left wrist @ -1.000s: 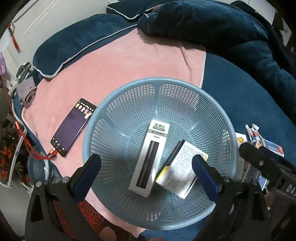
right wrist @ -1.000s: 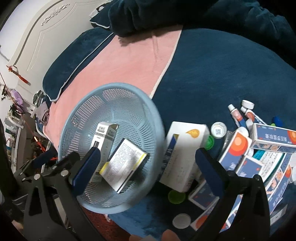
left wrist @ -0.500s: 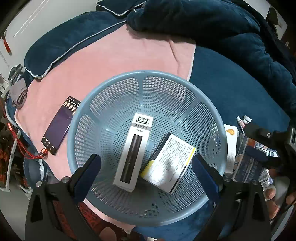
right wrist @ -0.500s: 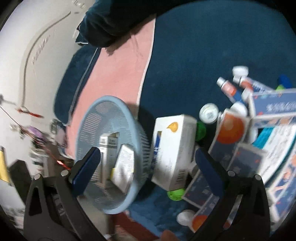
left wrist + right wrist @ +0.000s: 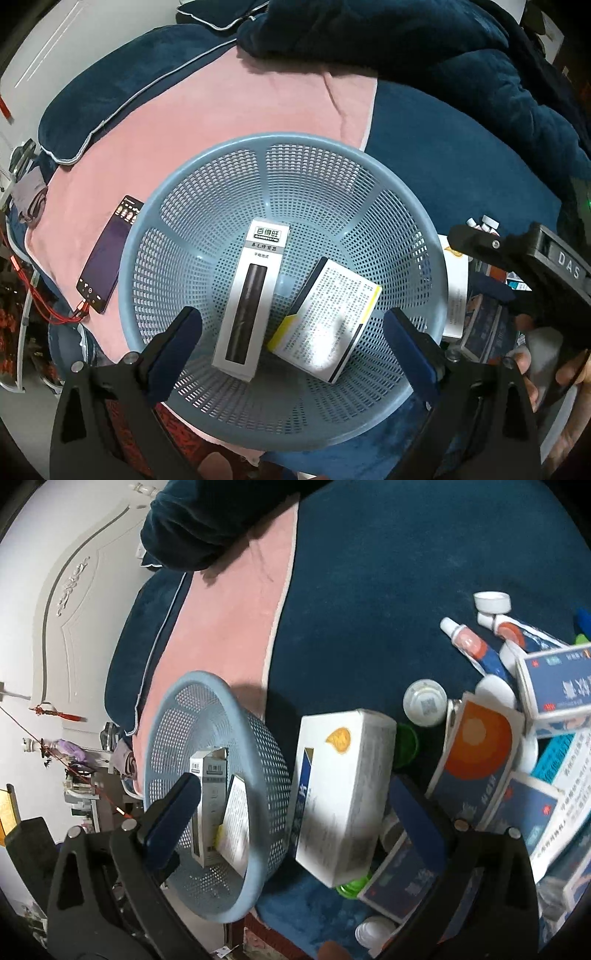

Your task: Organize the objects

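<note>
A light blue mesh basket (image 5: 314, 177) sits on the bed under my left gripper (image 5: 293, 332), which hovers open and holds nothing. Inside lie a long white box with a black picture (image 5: 255, 291) and a white box with a yellow edge (image 5: 328, 317). In the right wrist view the basket (image 5: 266, 768) is at the left. My right gripper (image 5: 297, 801) is open, and a white box with an orange drop mark (image 5: 343, 782) lies between its fingers. That gripper (image 5: 465, 258) and the hand holding it show at the right of the left wrist view.
A pile of blue-and-white medicine boxes (image 5: 476, 757), tubes (image 5: 469, 642) and loose caps (image 5: 424, 701) covers the dark blue cover on the right. A phone (image 5: 107, 266) with a red cable lies on the pink towel (image 5: 221, 110). A bunched dark duvet (image 5: 406, 37) lies behind.
My right gripper has swung away from the basket and come down closer around the white box with the orange drop. The left gripper stays open over the basket, its view shifted only slightly.
</note>
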Demonstrator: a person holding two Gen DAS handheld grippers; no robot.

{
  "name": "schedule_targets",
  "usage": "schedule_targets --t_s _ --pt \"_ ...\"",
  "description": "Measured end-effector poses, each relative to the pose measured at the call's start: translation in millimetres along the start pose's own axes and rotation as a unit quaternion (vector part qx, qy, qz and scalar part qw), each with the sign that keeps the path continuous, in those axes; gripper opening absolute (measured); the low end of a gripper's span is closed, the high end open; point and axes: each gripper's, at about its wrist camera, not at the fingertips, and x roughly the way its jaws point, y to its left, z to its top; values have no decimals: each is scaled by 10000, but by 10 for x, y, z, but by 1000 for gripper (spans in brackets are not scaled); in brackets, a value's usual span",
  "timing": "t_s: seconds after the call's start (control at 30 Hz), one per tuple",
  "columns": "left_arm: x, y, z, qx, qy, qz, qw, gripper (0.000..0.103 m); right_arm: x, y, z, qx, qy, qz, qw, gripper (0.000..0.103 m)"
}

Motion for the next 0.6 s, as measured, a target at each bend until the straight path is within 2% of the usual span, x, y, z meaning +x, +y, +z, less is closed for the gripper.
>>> schedule_targets --t_s 0.23,0.33,0.6 --pt "12 -28 2 15 17 -3 10000 99 51 3 55 72 -69 10 10000 103" --pt "3 -24 -1 25 12 -7 10000 99 76 18 49 150 118 331 9993 103" --pt "17 -12 -37 70 60 3 10000 99 -4 -22 -1 396 111 474 9980 103"
